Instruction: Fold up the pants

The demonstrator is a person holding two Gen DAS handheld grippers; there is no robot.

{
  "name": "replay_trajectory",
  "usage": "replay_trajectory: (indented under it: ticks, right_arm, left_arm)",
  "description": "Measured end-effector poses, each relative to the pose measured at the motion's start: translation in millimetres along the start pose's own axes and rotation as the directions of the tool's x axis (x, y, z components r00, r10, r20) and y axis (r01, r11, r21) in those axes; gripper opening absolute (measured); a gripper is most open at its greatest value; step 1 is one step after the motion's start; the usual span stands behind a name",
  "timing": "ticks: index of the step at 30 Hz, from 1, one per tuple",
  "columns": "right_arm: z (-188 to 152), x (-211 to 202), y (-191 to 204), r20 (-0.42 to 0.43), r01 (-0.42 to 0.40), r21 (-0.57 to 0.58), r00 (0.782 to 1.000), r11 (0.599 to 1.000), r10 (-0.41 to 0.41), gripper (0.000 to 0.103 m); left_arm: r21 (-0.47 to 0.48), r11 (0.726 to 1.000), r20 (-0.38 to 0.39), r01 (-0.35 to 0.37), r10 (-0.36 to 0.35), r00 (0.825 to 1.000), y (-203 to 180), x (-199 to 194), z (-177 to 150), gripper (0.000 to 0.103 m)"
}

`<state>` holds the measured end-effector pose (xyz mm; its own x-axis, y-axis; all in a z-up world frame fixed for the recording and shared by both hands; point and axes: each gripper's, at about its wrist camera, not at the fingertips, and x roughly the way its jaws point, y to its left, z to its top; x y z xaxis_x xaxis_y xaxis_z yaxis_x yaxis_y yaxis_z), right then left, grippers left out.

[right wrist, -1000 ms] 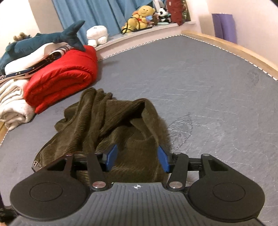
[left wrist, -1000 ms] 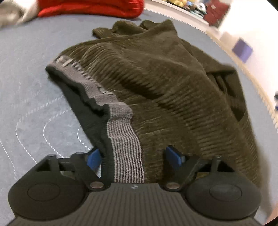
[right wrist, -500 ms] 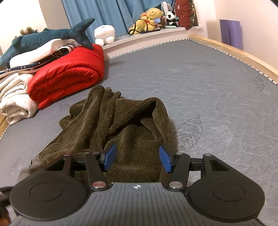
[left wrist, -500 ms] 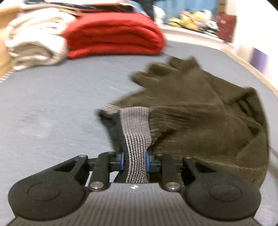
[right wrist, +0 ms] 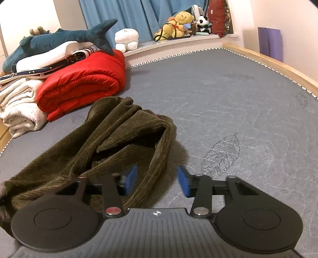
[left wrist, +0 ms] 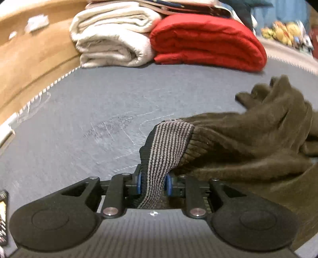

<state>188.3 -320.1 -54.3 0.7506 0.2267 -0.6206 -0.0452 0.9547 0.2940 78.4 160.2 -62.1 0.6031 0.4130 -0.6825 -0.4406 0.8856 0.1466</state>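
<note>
The left gripper (left wrist: 153, 183) has its jaws pinched on the striped grey waistband (left wrist: 167, 144) of the corduroy pants (left wrist: 248, 146), with the band running up between the blue pads. The right gripper (right wrist: 157, 181) has its jaws spread wide; a rolled edge of the same pants (right wrist: 111, 146) passes between them, touching neither pad as far as the view shows.

The pants lie bunched on the mattress (right wrist: 228, 103), with the legs twisted and overlapped. No flat fold is visible.

Task status, as judged: early stage. One waistband corner is secured. A second grasp, spreading the garment flat, aligning the legs and all folds are still to do.

The mattress surface is grey quilted fabric with stitched leaf patterns and a wooden bed frame (right wrist: 278, 65) along its edge. At the far end lie a folded red quilt (right wrist: 83, 83) and a cream blanket (left wrist: 113, 37), touching each other. A plush shark (right wrist: 59, 39) lies on the pile above them. Stuffed toys (right wrist: 180, 23) sit on the window ledge before a blue curtain (right wrist: 129, 13).
</note>
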Motion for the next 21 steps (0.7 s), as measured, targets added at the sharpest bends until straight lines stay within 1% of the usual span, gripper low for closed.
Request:
replay_trajectory:
  ticks: [1, 2, 3, 4, 6, 8, 9, 10, 11, 12, 14, 15, 16, 19, 21]
  right_arm:
    - [0, 0, 0, 0.005, -0.005, -0.003, 1.0, 1.0, 0.005, 0.043]
    - [-1, 1, 1, 0.007, -0.009, -0.01, 1.0, 1.0, 0.009, 0.043]
    - [-1, 2, 2, 0.008, -0.011, -0.019, 1.0, 1.0, 0.012, 0.043]
    - [-1, 4, 3, 0.008, -0.013, -0.026, 1.0, 1.0, 0.014, 0.044]
    - [-1, 9, 5, 0.003, -0.017, -0.042, 1.0, 0.999, 0.018, 0.044]
    - [0, 16, 7, -0.003, -0.017, -0.061, 1.0, 0.998, 0.017, 0.046]
    - [1, 20, 7, -0.008, -0.021, -0.071, 1.0, 0.997, 0.02, 0.049]
    - [1, 25, 8, -0.013, -0.025, -0.082, 1.0, 0.996, 0.024, 0.051]
    - [1, 30, 9, -0.019, -0.026, -0.094, 1.0, 0.995, 0.024, 0.052]
    - [0, 35, 11, -0.028, -0.026, -0.108, 0.999, 0.994, 0.023, 0.056]
    - [-1, 48, 12, -0.048, -0.026, -0.13, 0.999, 0.991, 0.02, 0.066]
    - [-3, 55, 13, -0.062, -0.027, -0.136, 0.998, 0.99, 0.019, 0.074]
    - [-4, 62, 13, -0.078, -0.026, -0.136, 0.997, 0.99, 0.015, 0.079]
    - [-8, 82, 8, -0.124, -0.028, -0.07, 0.992, 0.997, 0.019, 0.08]
    - [-10, 93, 5, -0.158, -0.039, -0.009, 0.987, 0.999, 0.037, 0.08]
  left_arm:
    - [0.003, 1.0, 0.001, -0.005, 0.005, 1.0, 0, -2, 1, 0.03]
    - [-0.001, 1.0, 0.0, -0.013, 0.013, 1.0, -1, -3, 2, 0.038]
    - [-0.012, 1.0, -0.009, -0.017, 0.017, 1.0, -2, -3, 3, 0.042]
    - [-0.025, 1.0, -0.018, -0.018, 0.017, 1.0, -1, -3, 5, 0.049]
    - [-0.051, 0.999, -0.032, -0.006, 0.005, 0.999, 3, -6, 0, 0.055]
    - [-0.056, 0.998, -0.041, -0.004, 0.001, 0.999, 5, -3, 1, 0.066]
    - [-0.051, 0.999, -0.049, -0.002, -0.001, 0.999, 4, -1, -1, 0.071]
    - [-0.044, 0.999, -0.059, 0.005, -0.008, 0.998, 3, 1, -3, 0.082]
    - [-0.039, 0.999, -0.068, 0.014, -0.017, 0.998, 2, 3, -5, 0.084]
    - [-0.039, 0.999, -0.082, 0.026, -0.029, 0.996, 1, 5, -6, 0.084]
    - [-0.041, 0.998, -0.102, 0.038, -0.042, 0.994, -1, 8, -8, 0.085]
    - [-0.033, 0.999, -0.101, 0.032, -0.035, 0.994, -2, 9, -10, 0.085]
    - [-0.025, 0.999, -0.098, 0.028, -0.03, 0.995, -4, 8, -11, 0.085]
    - [-0.027, 0.999, -0.1, 0.026, -0.029, 0.995, -5, 10, -11, 0.085]
    - [-0.029, 0.999, -0.1, 0.021, -0.024, 0.995, -5, 12, -11, 0.082]
